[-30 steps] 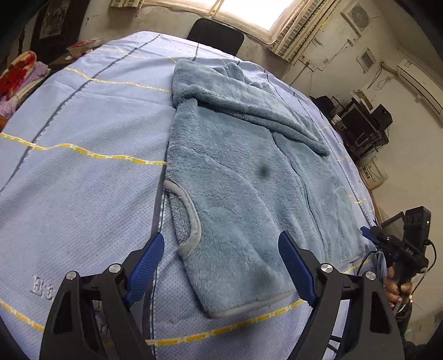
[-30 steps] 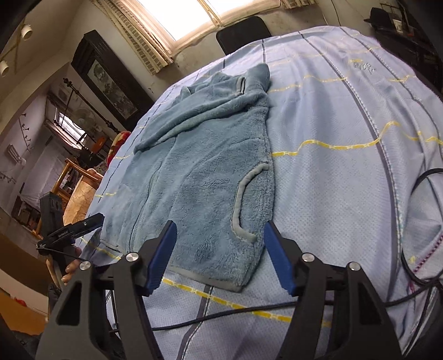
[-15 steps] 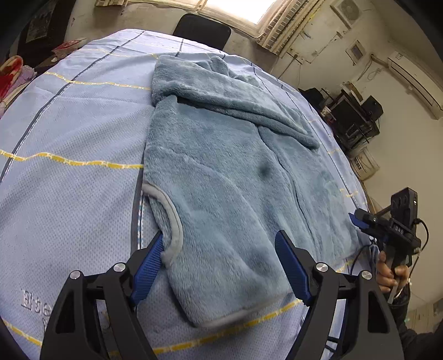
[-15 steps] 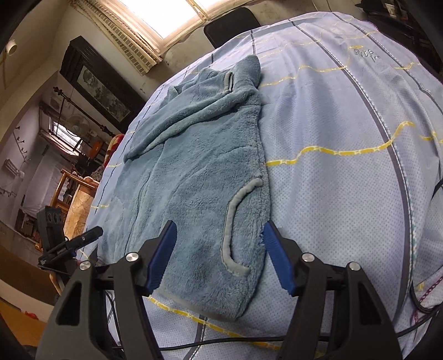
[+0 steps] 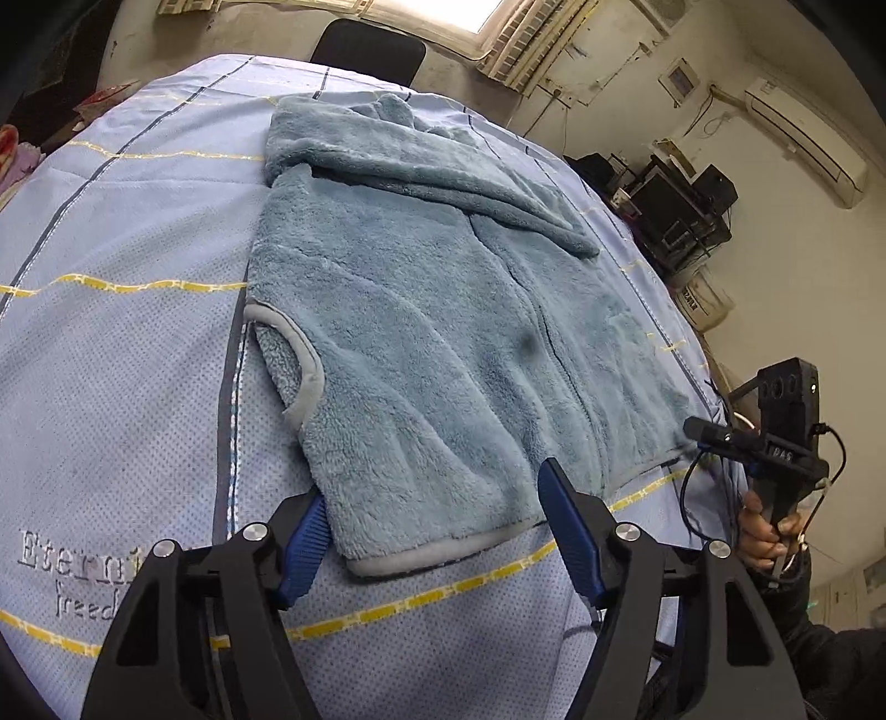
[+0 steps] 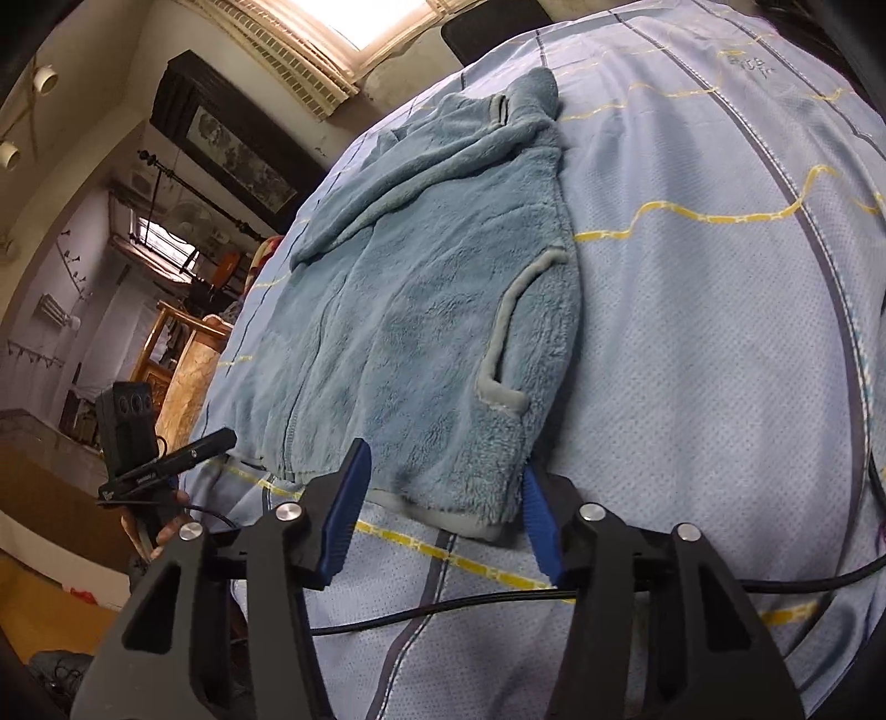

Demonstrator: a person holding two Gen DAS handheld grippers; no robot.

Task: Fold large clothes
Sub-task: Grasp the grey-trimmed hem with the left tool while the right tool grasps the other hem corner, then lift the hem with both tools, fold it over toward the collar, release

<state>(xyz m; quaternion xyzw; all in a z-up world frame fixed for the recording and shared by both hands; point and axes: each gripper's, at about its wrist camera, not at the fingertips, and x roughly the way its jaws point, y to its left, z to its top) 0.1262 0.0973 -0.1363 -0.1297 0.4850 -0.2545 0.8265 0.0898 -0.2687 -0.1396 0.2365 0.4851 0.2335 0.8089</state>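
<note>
A blue fleece jacket (image 5: 421, 310) lies flat on the light blue bedsheet (image 5: 122, 343), one sleeve folded across its chest and the grey-trimmed hem toward me. My left gripper (image 5: 437, 531) is open, its blue pads straddling the hem's left corner. My right gripper (image 6: 443, 498) is open over the hem's right corner of the jacket (image 6: 421, 310). The right gripper (image 5: 775, 448) also shows at the bed's right edge in the left wrist view, and the left gripper (image 6: 160, 465) shows at the left in the right wrist view.
The sheet (image 6: 720, 332) has yellow stripes and dark lines. A black chair (image 5: 368, 50) stands behind the bed under a window. Black cables (image 6: 664, 592) run across the sheet by the right gripper. Shelves with equipment (image 5: 675, 210) stand to the right.
Both grippers have moved forward and down toward the jacket's hem. The open fingers now straddle its two near corners. The jacket has not moved.
</note>
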